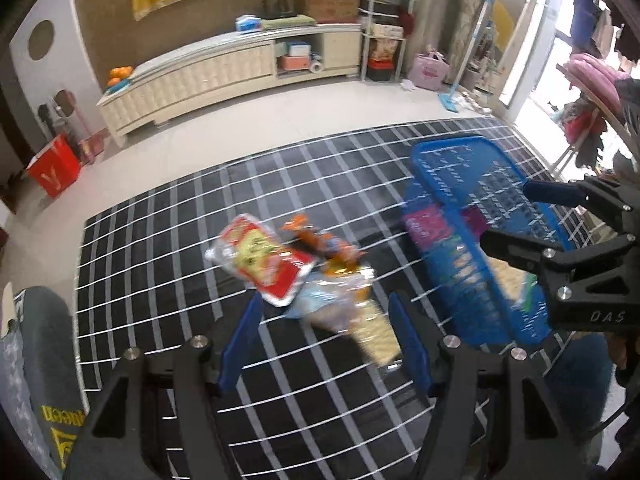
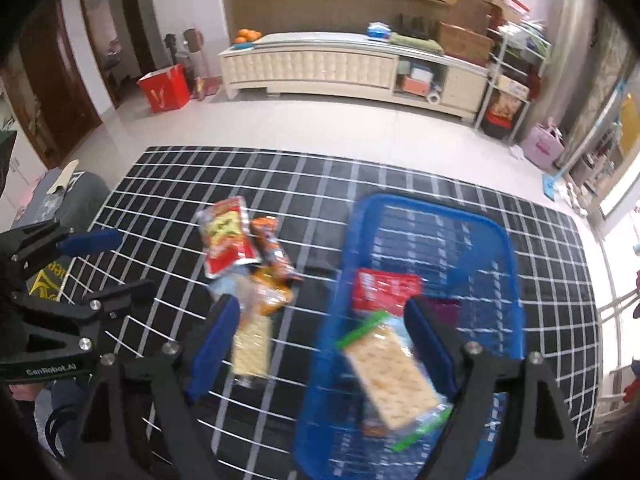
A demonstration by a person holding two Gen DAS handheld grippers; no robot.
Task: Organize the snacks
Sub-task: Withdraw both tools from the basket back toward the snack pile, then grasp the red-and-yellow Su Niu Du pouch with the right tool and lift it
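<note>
A blue plastic basket [image 2: 400, 204] sits on the mat and holds a red pack [image 2: 384, 288], a purple pack [image 2: 444, 308] and a green-edged cracker pack [image 2: 392, 380] lying tilted. My right gripper [image 2: 324, 340] hangs open over the basket's near left rim, holding nothing. Left of the basket [image 1: 460, 156] is a snack pile: a red-and-yellow bag [image 1: 260, 264], an orange pack [image 1: 320, 240], a clear bag [image 1: 332, 296] and a second cracker pack [image 1: 376, 336]. My left gripper [image 1: 324, 340] is open above this pile, its pads apart from the snacks. The right gripper [image 1: 528, 216] shows at the right edge.
The black mat with a white grid [image 2: 180, 184] covers the pale tiled floor. A grey cushion [image 1: 44, 340] lies off its left edge. A cream cabinet [image 2: 312, 68], a red box [image 2: 164, 88] and a shelf rack [image 2: 516, 60] stand along the far wall.
</note>
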